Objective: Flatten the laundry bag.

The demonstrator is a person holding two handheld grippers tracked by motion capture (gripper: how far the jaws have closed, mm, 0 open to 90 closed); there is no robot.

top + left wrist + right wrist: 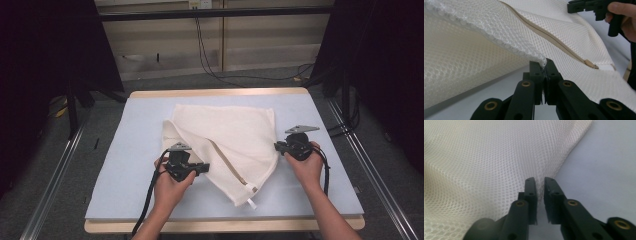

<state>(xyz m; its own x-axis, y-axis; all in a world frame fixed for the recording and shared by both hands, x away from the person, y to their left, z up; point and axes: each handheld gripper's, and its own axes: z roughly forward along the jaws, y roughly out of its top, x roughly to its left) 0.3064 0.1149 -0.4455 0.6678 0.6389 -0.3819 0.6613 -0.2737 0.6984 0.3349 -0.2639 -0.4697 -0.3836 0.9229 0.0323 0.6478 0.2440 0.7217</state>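
High view: a cream mesh bag (pixel 230 145) lies partly folded on the pale blue tabletop (pixel 125 150), its zipper (pixel 227 162) running diagonally toward the near edge, with a small white tag (pixel 251 203) at the near corner. The left tool (pixel 200 167) is at the bag's left edge and the right tool (pixel 277 146) at its right edge.

In the left gripper view the left tool (pixel 545 65) is pressed together on the bag's (pixel 499 32) folded edge, which it holds lifted off the tabletop, the zipper (pixel 549 37) running away to its pull (pixel 591 64). In the right gripper view the right tool (pixel 539 182) has its jaws nearly together on a thin bit of the bag's (pixel 486 162) border (a narrow slit remains between them, and mesh appears caught in it).

The step in hand looks like taking both sides so the bag can be lifted and folded or smoothed. To do it well, I would check that the right tool has a real bite on the border and not just a few threads, since thin mesh slips easily. Then both hands should rise together, keeping the fabric lightly taut between them without tugging at the zipper seam. Moving evenly should stop one side from dragging and bunching on the tabletop.
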